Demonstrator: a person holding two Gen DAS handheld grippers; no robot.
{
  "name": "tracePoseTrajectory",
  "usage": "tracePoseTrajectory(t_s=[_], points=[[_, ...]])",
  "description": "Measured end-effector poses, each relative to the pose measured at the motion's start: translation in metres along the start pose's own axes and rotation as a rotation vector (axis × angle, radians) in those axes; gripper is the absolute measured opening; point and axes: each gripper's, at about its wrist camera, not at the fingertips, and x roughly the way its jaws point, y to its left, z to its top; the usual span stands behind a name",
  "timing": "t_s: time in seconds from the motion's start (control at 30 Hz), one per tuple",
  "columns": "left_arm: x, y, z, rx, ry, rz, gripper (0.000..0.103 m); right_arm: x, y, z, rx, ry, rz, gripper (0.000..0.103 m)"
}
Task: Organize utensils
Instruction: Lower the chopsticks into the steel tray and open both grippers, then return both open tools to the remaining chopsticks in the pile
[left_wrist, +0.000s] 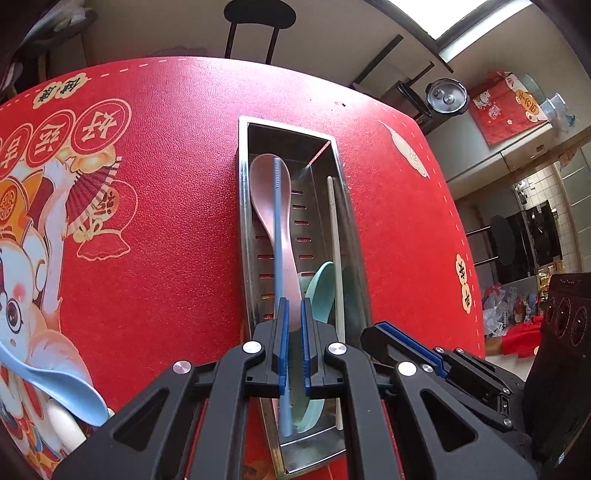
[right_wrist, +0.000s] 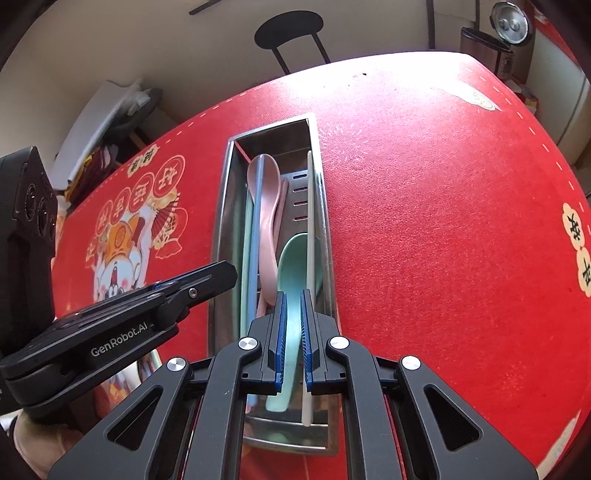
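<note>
Both grippers, left gripper (left_wrist: 294, 314) and right gripper (right_wrist: 291, 306), closed over the steel tray (left_wrist: 243, 221); grip on pink spoon (left_wrist: 267, 192) or green spoon (right_wrist: 295, 258) unclear, handles hidden.

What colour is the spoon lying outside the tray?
Light blue spoon, seen best in the left wrist view.

A red printed tablecloth (left_wrist: 177, 229) carries a steel utensil tray (left_wrist: 243, 221) and a light-blue spoon (left_wrist: 55, 387).

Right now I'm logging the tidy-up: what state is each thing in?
left gripper: shut, empty.
right gripper: shut, empty.
metal tray: open-topped, holding utensils.
pink spoon: lying in tray.
green spoon: lying in tray.
light blue spoon: out on red tablecloth.
</note>
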Motion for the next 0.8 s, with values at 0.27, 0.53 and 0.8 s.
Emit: tracePoseTrajectory(t_s=[0.27,0.53,0.8], points=[[-0.047,0.005,-0.006,0.055,-0.095,0.032,0.055,-0.025,0.003,-0.009,-0.003,-0.044,0.046,0.01],[-0.107,0.023,-0.032,0.134,-0.196,0.149,0.097,-0.053,0.014,-0.037,-0.045,-0.113,0.113,0.086],[-0.157,0.06,-0.082,0.17,-0.33,0.288,0.097,-0.082,0.035,-0.069,-0.174,-0.313,0.061,0.086]])
